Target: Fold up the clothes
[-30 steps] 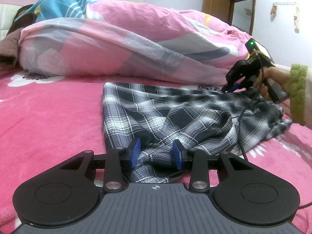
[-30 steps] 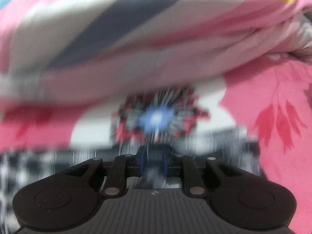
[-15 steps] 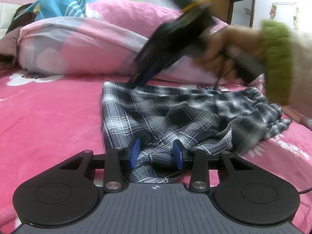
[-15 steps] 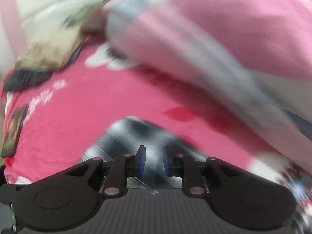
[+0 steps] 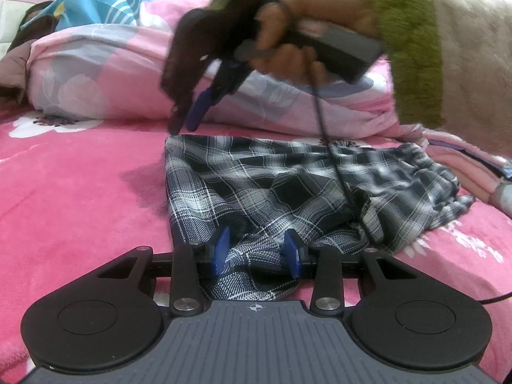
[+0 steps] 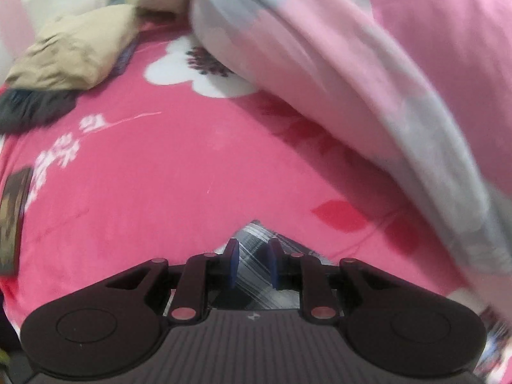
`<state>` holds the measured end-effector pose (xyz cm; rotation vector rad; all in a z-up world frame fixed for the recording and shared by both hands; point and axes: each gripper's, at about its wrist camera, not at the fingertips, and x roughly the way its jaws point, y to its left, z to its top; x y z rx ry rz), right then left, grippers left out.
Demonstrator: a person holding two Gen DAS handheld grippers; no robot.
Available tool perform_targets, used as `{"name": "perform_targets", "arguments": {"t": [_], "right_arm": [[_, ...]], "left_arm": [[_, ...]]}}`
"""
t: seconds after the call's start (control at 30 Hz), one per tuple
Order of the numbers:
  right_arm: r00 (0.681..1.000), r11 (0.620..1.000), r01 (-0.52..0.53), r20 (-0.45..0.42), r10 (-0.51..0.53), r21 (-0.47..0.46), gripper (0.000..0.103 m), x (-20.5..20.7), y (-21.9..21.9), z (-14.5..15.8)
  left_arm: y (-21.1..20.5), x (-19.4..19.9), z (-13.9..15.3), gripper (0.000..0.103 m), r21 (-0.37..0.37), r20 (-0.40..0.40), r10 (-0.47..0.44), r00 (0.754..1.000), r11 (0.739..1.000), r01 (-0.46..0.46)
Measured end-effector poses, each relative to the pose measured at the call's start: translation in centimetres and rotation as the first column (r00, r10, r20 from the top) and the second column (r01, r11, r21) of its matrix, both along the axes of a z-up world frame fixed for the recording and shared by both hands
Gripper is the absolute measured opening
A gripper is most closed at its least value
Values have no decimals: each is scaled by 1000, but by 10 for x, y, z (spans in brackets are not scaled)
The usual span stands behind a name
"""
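A black-and-white plaid garment (image 5: 288,185) lies rumpled on the pink bedspread (image 5: 80,192). My left gripper (image 5: 257,252) rests low at its near edge, open, with a fold of the plaid between the blue pads (image 5: 220,251). A hand holds my right gripper (image 5: 187,116) above the garment's far left corner (image 5: 172,142), with its fingertips pointing down at it. In the right wrist view, that gripper (image 6: 252,264) is open, and the plaid corner (image 6: 256,233) shows just beyond its pads, untouched as far as I can see.
A heaped pink, grey and blue quilt (image 5: 128,64) runs along the back of the bed. The right gripper's cable (image 5: 332,166) trails over the garment. Tan and dark clothes (image 6: 64,51) lie at the left, beside a flat dark object (image 6: 12,220).
The right gripper swung up from the garment's far right edge and across to its far left corner. The left gripper and the fold between its pads have stayed put.
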<state>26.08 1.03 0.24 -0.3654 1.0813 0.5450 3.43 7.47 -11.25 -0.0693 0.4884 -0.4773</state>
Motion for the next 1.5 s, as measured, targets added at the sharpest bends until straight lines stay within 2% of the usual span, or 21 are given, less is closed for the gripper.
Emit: {"name": "perform_targets", "arguments": {"t": [0.07,0.13,0.17,0.23,0.3,0.37,0.4,0.43,0.5,0.67,0.8,0.87,0.9,0.93,1.03,1.1,1.13,1.17,1.33,1.4,1.5], "right_arm": [[1000,1000,19,15,-19,-8,28,8,18,-6],[999,999,35,35,-34,-15,48,15,37,-12],[999,999,22,39,-21,-36,50,17,45,-15],[999,989,-19,38,25,-148,56,21,60,-25],[998,969,-57,-5,58,-239,57,24,69,-37],[997,937,-81,-21,78,-340,55,26,75,-48],[996,926,-89,-7,93,-366,47,24,78,-48],[994,917,-96,11,108,-387,31,20,81,-47],[989,896,-108,45,141,-430,14,13,86,-45],[963,835,-126,138,233,-535,9,-6,101,-43],[941,856,-99,230,246,-508,9,-25,103,-61],[945,914,-98,251,210,-394,17,-24,97,-54],[947,943,-66,277,163,-327,29,-20,90,-44],[947,966,-27,303,108,-258,37,-16,82,-34],[943,1000,21,332,-16,-11,37,-10,40,9],[957,995,43,282,-68,95,33,-5,14,26],[966,992,47,249,-76,119,28,-4,3,28],[973,989,49,216,-78,137,26,-3,-7,29],[1000,997,21,10,-22,76,19,-6,-14,-24],[1000,999,-10,-16,10,49,19,-15,-4,-53],[994,997,-78,77,77,19,19,-27,5,-44]], "left_arm": [[0,0,0,38,2,1,0,1000,1000,0],[-1,0,0,38,3,1,0,1000,1000,0],[-1,0,0,38,4,2,0,1000,1000,0],[-1,0,0,38,5,2,0,1000,1000,0],[-2,0,0,38,7,3,0,1000,1000,0],[-2,0,0,38,8,4,0,1000,1000,0],[-2,0,0,38,9,4,0,1000,1000,-1],[-3,0,0,38,10,5,1,1000,1000,-1],[-3,0,0,38,10,5,0,1000,1000,0],[-3,-1,-1,38,15,7,0,1000,1000,0],[-3,-1,-1,38,17,8,-1,1000,1000,1],[-3,-1,-1,38,15,8,-2,1000,1000,1],[-2,0,-1,38,14,8,-2,1000,1000,2],[-2,0,-1,38,13,7,-3,1000,1000,3],[-2,1,-1,38,11,4,-3,1000,1000,3],[-2,1,-1,38,10,3,-3,1000,1000,3],[-2,1,-1,38,9,3,-3,1000,1000,3],[-2,1,-1,38,9,3,-3,1000,1000,3],[-3,1,-2,39,13,6,-2,1000,1000,2],[-2,1,-3,39,12,5,-1,1000,1000,1],[-2,0,-3,39,9,8,-2,1000,1000,2]]}}
